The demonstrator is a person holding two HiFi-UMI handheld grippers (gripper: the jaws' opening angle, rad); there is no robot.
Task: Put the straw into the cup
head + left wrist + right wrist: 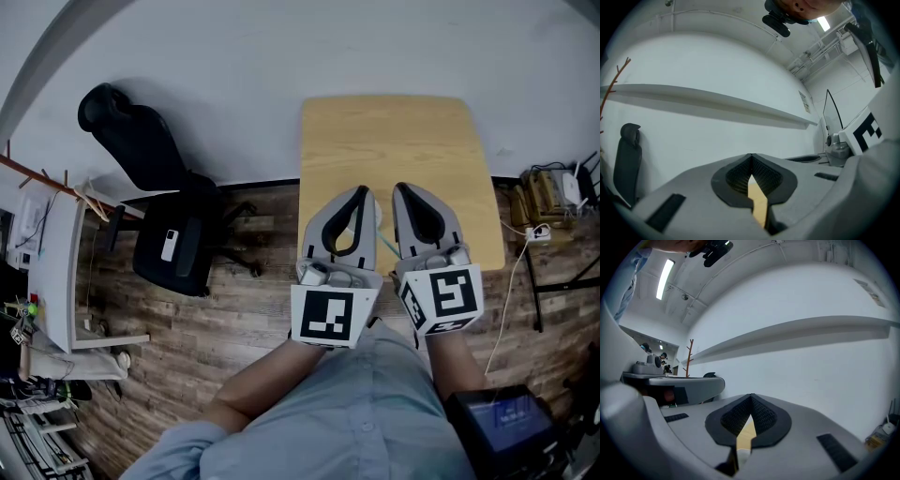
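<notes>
Straw (pixel 387 246), apparently the teal sliver between them, should be light and crushable; pinch mid-shaft gently. Left hand-held gripper (pixel 363 191) and right hand-held gripper (pixel 399 188) are pressed together, empty.

Both built alike: left gripper (pixel 362 191) and right gripper (pixel 401 187) each have 2 curved grey jaws, lined inside with black ribbed pads (pixel 761 176), and black rectangular slots (pixel 665 212) in the grey shell. White cube (pixel 335 317) with black square markers at rear of left one, matching cube (pixel 442 298) on right. Person wears light blue shirt (pixel 356 412), sleeve (pixel 178 452) same colour.
</notes>
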